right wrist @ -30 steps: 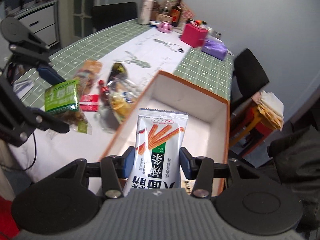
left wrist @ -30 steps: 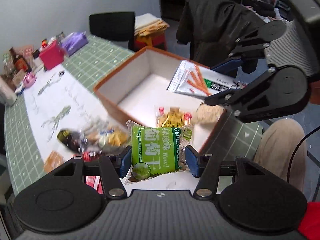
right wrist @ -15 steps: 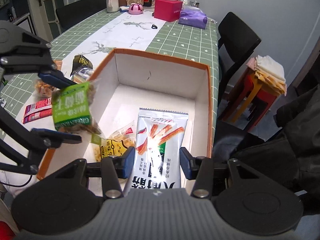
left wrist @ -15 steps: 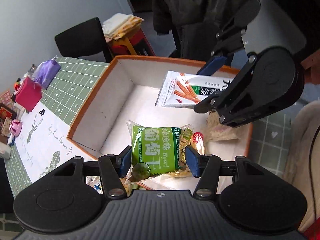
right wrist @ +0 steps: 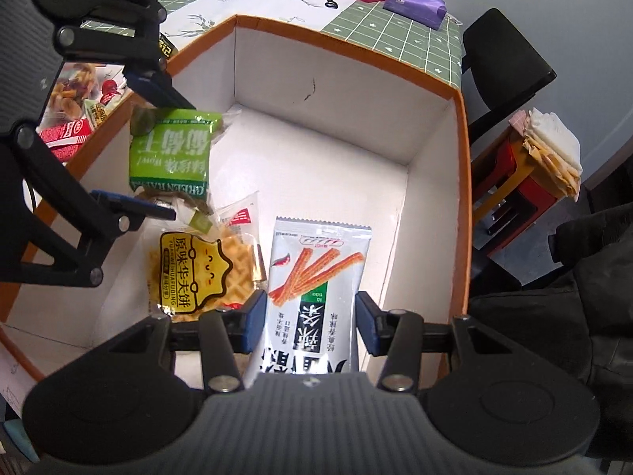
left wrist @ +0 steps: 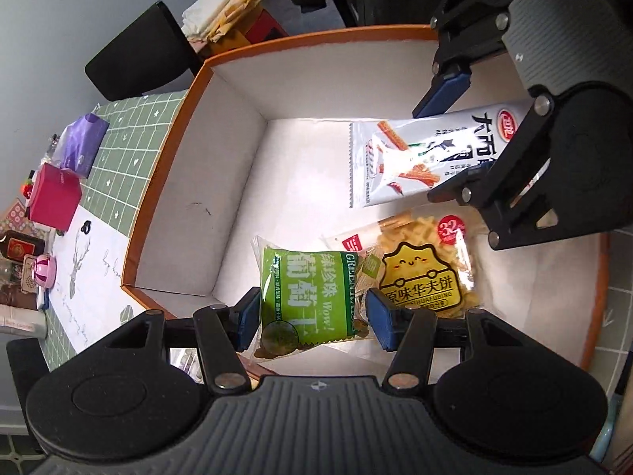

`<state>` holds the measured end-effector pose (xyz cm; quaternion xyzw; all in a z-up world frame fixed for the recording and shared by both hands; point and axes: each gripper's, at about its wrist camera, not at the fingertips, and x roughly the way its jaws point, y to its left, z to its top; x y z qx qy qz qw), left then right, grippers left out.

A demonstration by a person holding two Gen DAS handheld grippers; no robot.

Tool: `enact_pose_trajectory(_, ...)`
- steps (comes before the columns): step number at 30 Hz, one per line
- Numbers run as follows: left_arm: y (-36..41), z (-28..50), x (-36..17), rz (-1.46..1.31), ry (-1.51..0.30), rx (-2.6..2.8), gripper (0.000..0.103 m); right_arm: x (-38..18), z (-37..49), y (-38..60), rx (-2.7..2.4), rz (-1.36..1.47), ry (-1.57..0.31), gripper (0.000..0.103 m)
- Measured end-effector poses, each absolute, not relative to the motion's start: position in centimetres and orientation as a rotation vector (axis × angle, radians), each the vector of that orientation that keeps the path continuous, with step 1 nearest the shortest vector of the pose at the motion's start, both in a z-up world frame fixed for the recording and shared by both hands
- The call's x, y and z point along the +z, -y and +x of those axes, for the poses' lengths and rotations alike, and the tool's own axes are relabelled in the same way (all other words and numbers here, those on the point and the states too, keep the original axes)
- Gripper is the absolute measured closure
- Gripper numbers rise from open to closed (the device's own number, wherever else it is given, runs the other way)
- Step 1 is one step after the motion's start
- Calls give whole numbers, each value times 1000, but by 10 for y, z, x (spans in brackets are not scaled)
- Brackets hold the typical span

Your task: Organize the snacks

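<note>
A white box with an orange rim (left wrist: 316, 37) (right wrist: 356, 55) stands on the green checked table. My left gripper (left wrist: 312, 316) is shut on a green raisin packet (left wrist: 308, 293) (right wrist: 170, 158), held low inside the box by its near-left wall. My right gripper (right wrist: 310, 324) is shut on a long white spicy-stick packet (right wrist: 316, 269) (left wrist: 415, 158), which hangs above the box floor on the other side. A yellow waffle packet (left wrist: 419, 277) (right wrist: 194, 273) lies on the box floor between the two held packets.
Several loose snack packets (right wrist: 75, 91) lie on the table outside the box's left wall. A red box (left wrist: 55, 198), a purple pouch (left wrist: 79, 142) and bottles sit at the table's far end. A black chair (right wrist: 502, 59) and a stool with folded cloths (right wrist: 550, 150) stand beside the table.
Both grippers have come down into the box with their packets. The left one moved from over the loose snacks on the table to inside the box, rolling as it went.
</note>
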<state>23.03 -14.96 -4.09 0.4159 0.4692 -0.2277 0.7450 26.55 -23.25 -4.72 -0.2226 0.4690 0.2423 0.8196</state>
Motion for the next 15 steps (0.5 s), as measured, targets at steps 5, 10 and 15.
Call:
enact_pose_trajectory(5,150,232,-44,931,-1036,-516,38,-52,269,234,528,-474,-1006,56)
enact_pose_trajectory(10,151,229,-50,968,-1036,-548,35,-54,271,234,535,-466,-1010,55)
enact_pose_trajectory(15,152,226,-51,989,-1019,-543,24,-56,272,235,535,-450,-1018,55)
